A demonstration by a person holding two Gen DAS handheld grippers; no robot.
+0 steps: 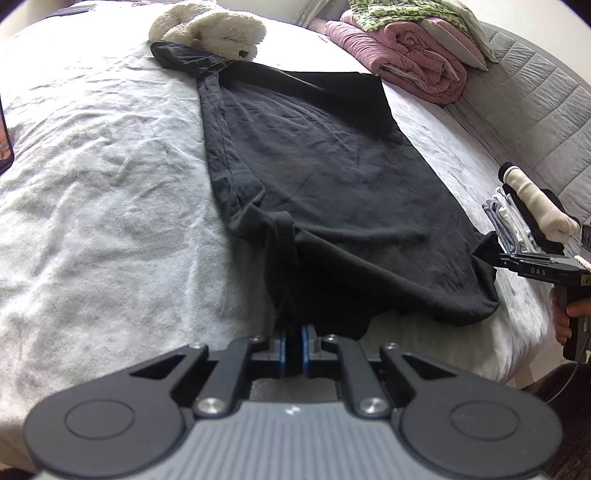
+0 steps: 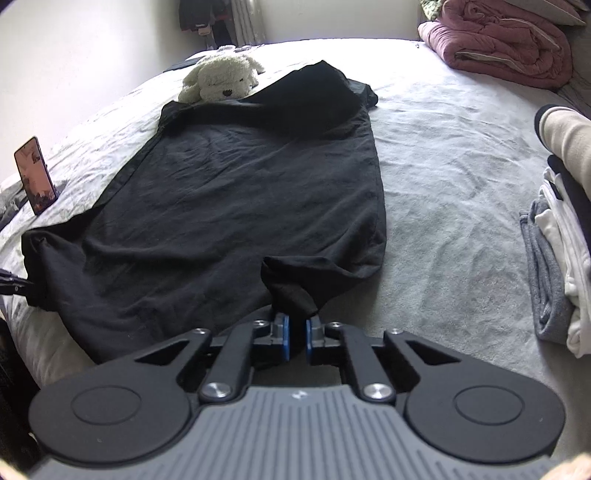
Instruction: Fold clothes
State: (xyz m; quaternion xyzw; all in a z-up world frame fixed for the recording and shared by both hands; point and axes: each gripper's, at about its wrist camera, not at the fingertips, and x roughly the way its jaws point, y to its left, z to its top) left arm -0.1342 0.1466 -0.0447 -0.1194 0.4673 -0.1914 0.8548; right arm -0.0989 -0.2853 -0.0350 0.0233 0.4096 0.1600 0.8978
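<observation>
The black shirt [image 1: 314, 184] lies flat on the bed [image 1: 92, 184], long axis running from the lower centre of each wrist view up toward the stuffed toy [image 1: 214, 29] at upper centre. Both tools sit at the near edge of the shirt, one per corner. Left gripper [image 1: 293, 345]: jaws closed, pinching a gathered bit of black cloth at lower centre of the left view. Right gripper [image 2: 297, 338]: jaws closed on the other near corner, cloth bunched between the blue pads; in the left view it shows at right edge, mid-height. Judgement: w/ both corners gripped, next move is prob. lifting the near edge and carrying it along the long axis toward the far edge; both hands equally near. Folded pile [image 2: 554, 258] sits at right edge, apart from shirt. Writing: "DAS" on the right gripper's side, left view. Phone [image 2: 35, 175] upright at left edge; its screen is not legible.
</observation>
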